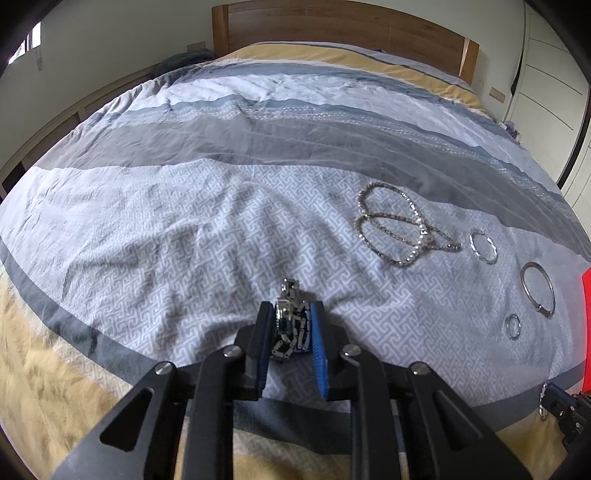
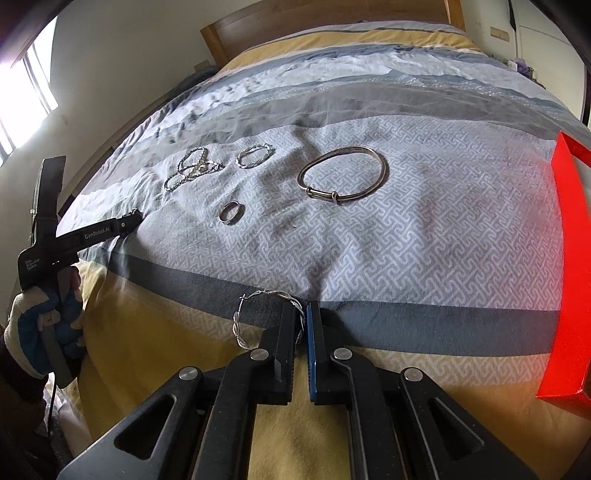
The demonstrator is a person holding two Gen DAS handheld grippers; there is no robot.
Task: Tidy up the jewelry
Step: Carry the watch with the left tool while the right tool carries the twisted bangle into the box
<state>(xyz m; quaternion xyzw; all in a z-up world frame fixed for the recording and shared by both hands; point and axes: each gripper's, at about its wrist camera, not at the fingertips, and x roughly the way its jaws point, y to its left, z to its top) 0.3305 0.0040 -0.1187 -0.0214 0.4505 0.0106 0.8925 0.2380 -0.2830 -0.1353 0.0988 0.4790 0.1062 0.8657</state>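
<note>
My left gripper [image 1: 290, 314] is shut on a bunched silver link bracelet [image 1: 290, 325] just above the bed cover. My right gripper [image 2: 303, 314] is shut on a twisted silver hoop earring [image 2: 258, 317], which sticks out to the left of the fingers. On the cover lie a crystal chain bracelet [image 1: 395, 225] [image 2: 190, 168], a second twisted hoop [image 1: 483, 246] [image 2: 254, 156], a plain silver bangle [image 1: 538, 294] [image 2: 343, 173] and a small ring [image 1: 513, 326] [image 2: 229, 212]. A red box [image 2: 565, 273] stands at the right edge; it also shows in the left wrist view [image 1: 586, 328].
The patterned grey, white and yellow bed cover [image 1: 184, 229] fills both views. A wooden headboard [image 1: 332, 29] stands at the far end. White wardrobe doors [image 1: 546, 85] are on the right. The left gripper's body and gloved hand [image 2: 40, 321] show at the right view's left.
</note>
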